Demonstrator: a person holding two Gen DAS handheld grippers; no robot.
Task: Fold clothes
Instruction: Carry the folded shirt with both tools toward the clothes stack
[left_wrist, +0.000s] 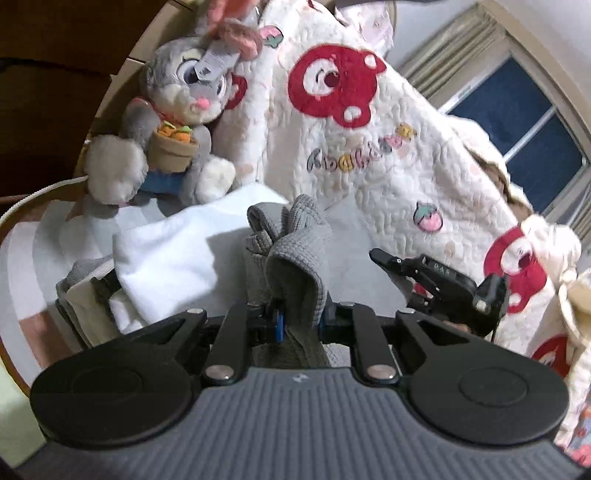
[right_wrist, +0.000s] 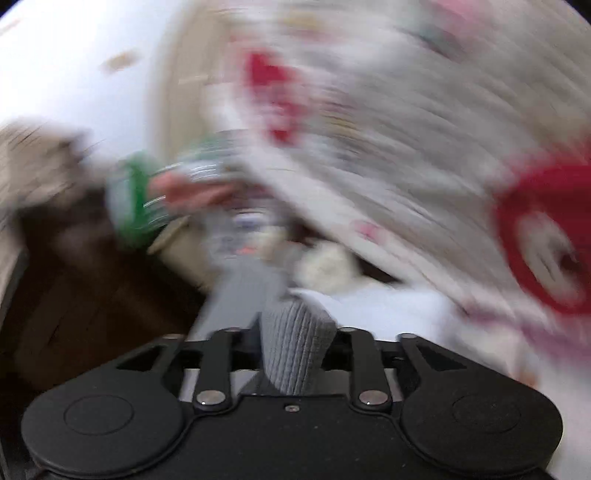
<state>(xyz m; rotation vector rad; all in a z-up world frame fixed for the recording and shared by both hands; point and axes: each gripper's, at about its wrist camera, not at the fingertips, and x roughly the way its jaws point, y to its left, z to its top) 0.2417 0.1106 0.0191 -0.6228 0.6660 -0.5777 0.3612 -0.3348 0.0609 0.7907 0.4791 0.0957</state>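
One plush rabbit (left_wrist: 173, 122), one grey garment (left_wrist: 291, 254), two tools.

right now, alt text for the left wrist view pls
The left tool pinches a bunched grey waffle-knit cloth over a white cloth. Behind sit a plush rabbit and a cream quilt with red bears.
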